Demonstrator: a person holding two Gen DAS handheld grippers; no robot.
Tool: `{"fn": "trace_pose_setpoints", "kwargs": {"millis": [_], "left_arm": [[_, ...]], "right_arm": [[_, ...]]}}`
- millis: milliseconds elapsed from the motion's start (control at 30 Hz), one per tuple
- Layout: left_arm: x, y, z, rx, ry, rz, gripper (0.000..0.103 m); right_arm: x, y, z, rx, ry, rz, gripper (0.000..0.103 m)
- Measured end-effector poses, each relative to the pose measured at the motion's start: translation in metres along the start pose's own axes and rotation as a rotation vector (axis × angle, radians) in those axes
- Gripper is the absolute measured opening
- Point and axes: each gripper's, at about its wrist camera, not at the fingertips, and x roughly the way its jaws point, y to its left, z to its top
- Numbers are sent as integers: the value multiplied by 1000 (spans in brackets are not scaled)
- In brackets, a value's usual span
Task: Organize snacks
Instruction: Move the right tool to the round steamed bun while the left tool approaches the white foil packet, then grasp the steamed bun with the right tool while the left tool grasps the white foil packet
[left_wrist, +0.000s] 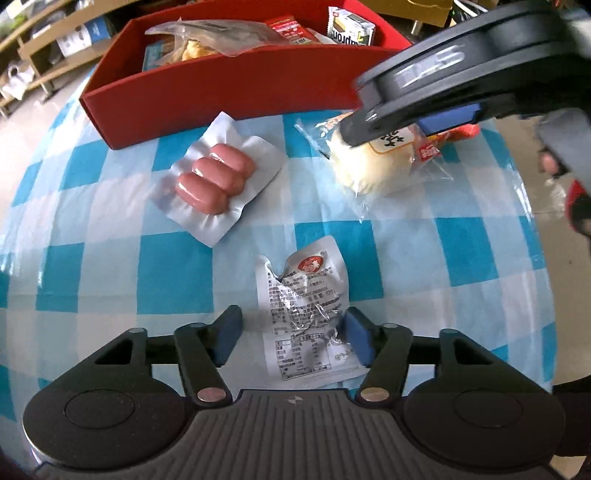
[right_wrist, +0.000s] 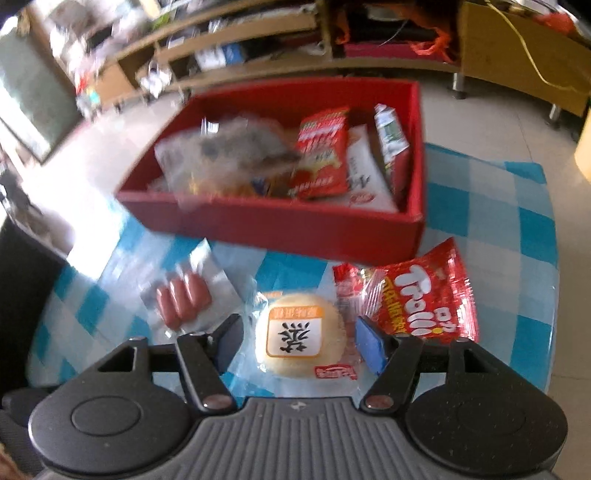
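Left wrist view, sausage pack (left_wrist: 214, 177) long axis diagonal, flat.

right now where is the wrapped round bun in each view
Left wrist view: the wrapped round bun lies upper right on the checked cloth, partly under the right gripper.
Right wrist view: it sits low and centre, between the right gripper's open fingers.
Shared landmark: the red box stands just behind it, and the sausage pack lies to its left.
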Motion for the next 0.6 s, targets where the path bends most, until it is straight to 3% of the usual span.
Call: {"fn": "trace_pose_setpoints", "kwargs": {"millis": [167,267,400,500,600], "left_arm": [[5,-11,-4,57,-9,30,80],[9,-14,-3,56,-5,34,85],[10,-10,-2,56,-8,48,97],[10,-7,0,44,-10,38,93],[7,-8,2,54,-23,40,80]], "right_arm": [[20,24,-5,-82,17,-55,83],[29,36,-7,-135,6,-104,84],[42,33,-11,-125,45,-66,82],[39,34,-14,-141,28,-64,75],[35,34,-17,-155,24,-59,71]]}}
